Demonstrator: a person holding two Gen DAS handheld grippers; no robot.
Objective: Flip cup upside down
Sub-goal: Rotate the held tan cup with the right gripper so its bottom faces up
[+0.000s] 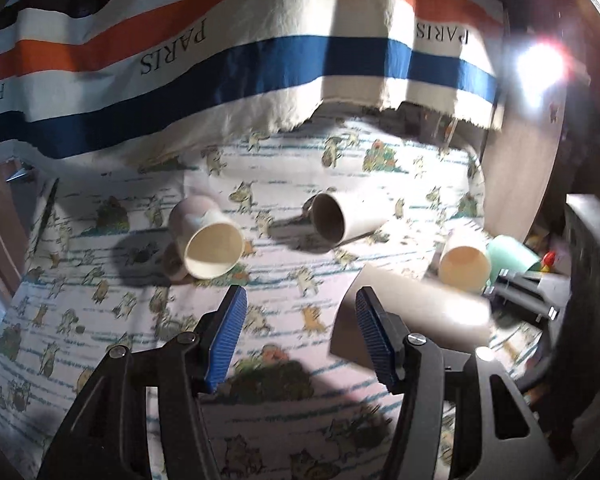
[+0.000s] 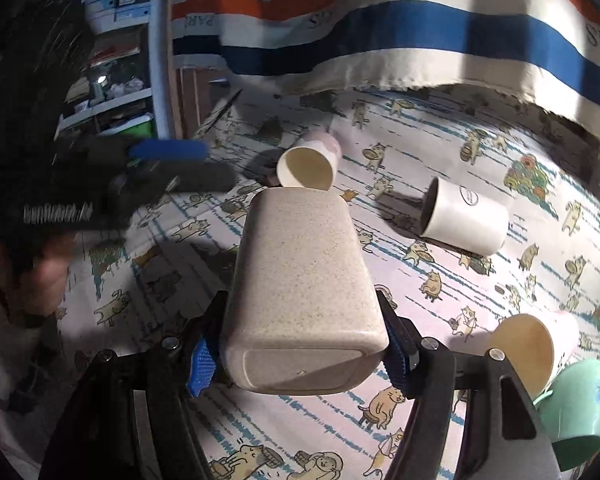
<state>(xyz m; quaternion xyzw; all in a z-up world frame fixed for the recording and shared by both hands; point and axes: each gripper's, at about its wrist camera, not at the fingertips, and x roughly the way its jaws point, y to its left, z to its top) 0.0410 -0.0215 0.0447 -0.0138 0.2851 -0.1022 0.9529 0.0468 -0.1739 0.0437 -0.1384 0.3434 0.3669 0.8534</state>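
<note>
While the right gripper [image 2: 304,356] clamps the speckled beige cup [image 2: 300,288] between its blue pads at the lower centre of the right wrist frame, the cup's flat base faces the camera and its mouth points away. The left gripper [image 1: 298,336] has its jaws spread wide with nothing between them. On the cat-print cloth [image 1: 100,320], a pink cup [image 1: 204,236] lies tipped at centre left of the left wrist frame, a white cup [image 1: 340,220] on its side at centre, and a cream-lined cup [image 1: 464,264] beside a mint-green cup [image 1: 512,256] at right. Every visible interior is bare.
</note>
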